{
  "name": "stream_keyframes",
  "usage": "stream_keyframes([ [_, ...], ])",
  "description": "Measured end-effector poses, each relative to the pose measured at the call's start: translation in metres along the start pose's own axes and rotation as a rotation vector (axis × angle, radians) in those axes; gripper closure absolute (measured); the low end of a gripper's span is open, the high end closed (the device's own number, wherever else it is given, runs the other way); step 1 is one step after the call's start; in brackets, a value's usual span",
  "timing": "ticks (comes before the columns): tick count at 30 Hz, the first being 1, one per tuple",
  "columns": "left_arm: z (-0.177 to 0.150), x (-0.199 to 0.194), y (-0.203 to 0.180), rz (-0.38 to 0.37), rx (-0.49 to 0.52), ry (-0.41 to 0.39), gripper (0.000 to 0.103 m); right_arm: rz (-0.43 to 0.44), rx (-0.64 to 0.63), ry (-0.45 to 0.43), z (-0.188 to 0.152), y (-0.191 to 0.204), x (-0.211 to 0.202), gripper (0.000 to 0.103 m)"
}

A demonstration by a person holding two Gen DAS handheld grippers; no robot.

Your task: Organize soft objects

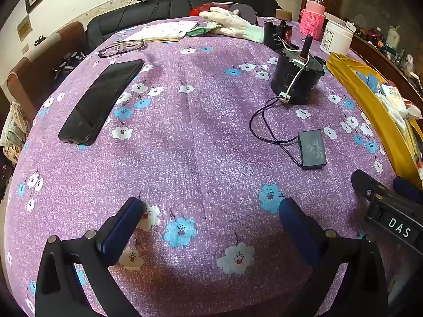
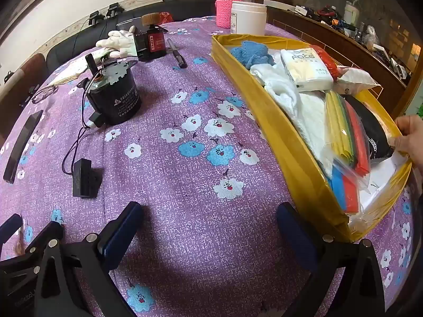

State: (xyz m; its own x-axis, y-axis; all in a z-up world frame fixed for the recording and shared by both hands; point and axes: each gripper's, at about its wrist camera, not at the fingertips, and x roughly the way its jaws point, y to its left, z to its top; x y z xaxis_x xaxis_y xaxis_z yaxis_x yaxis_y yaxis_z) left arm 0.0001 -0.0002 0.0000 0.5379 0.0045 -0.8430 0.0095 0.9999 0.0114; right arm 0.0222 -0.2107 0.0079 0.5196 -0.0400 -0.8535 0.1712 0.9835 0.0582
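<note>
Both views evenly lit, indoor overhead light, no blown highlights. Soft dark shadow on the tabletop low centre in each view, under the tool fingers. Heavy fisheye: tabletop bulges, corners vignette to black. Mild glare on the yellow box rim and plastic bag. Far background slightly soft; a hand at the right edge blurred.

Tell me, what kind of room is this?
Probably a home living or dining room: a table under a flowered purple tablecloth, a black sofa behind it, and a cluttered wooden sideboard alongside.
</note>
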Motion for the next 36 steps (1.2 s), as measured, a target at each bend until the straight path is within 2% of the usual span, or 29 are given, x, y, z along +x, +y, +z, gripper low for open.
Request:
stream_keyframes([
  [3,0.0000,0.0000,0.0000,-0.002,-0.001,-0.001,0.000,-0.025,-0.017,-0.010,-0.0003,0.0008,-0.0001,0.001],
  [36,-0.0001,-0.0001,0.0001,-0.002,-0.002,-0.002,0.000,-0.025,-0.016,-0.009,-0.0005,0.0014,0.0000,0.001],
])
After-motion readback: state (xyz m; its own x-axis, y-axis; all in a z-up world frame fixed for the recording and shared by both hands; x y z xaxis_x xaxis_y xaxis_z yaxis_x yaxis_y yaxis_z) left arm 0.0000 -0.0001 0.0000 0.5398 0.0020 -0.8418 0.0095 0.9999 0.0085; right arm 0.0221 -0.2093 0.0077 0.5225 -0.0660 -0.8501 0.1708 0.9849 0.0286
